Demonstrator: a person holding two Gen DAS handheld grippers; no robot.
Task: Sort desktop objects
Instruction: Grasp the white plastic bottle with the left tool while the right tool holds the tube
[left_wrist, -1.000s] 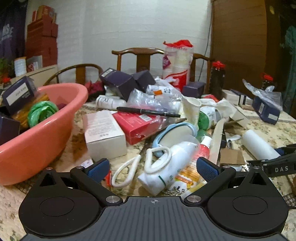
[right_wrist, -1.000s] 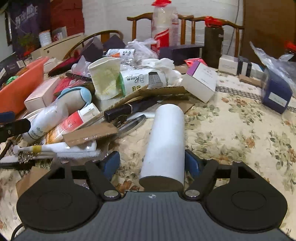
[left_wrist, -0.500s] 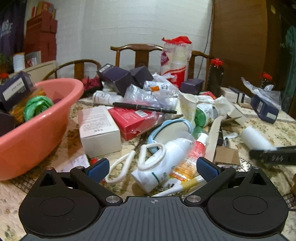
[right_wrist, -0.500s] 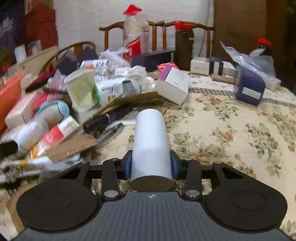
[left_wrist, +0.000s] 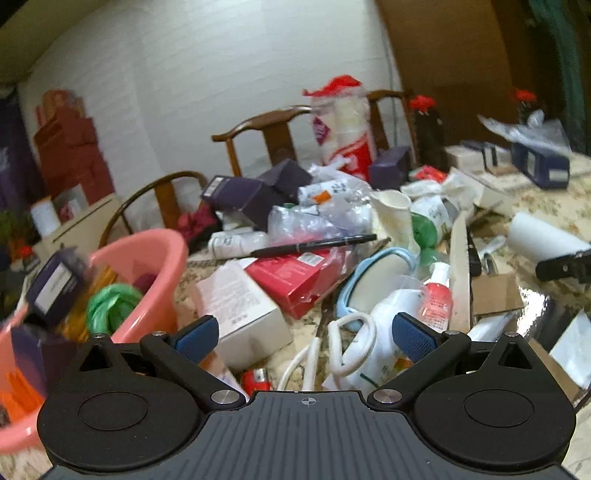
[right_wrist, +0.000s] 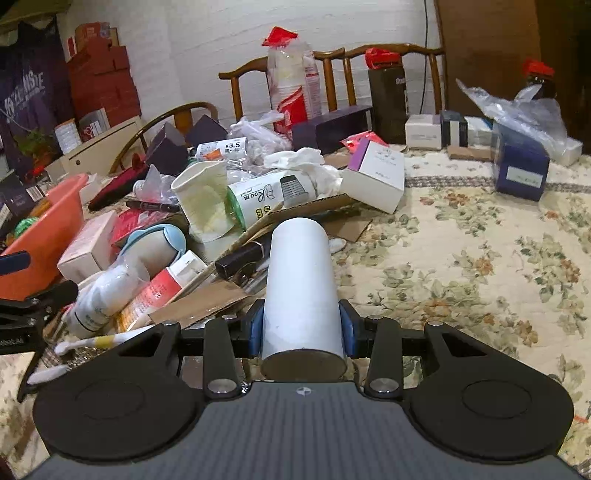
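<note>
The right gripper (right_wrist: 301, 326) is clamped on the white cylinder (right_wrist: 300, 284), its blue pads pressed to both sides, just beside the clutter pile (cardboard (right_wrist: 207, 304), a paper cup (right_wrist: 205, 201), a green-labelled roll (right_wrist: 258, 203) crowd its left). The left gripper (left_wrist: 304, 334) stands wide and empty over a white bottle (left_wrist: 376, 347); only its view shows inside the pink basin (left_wrist: 155, 258), left of the cylinder.
</note>
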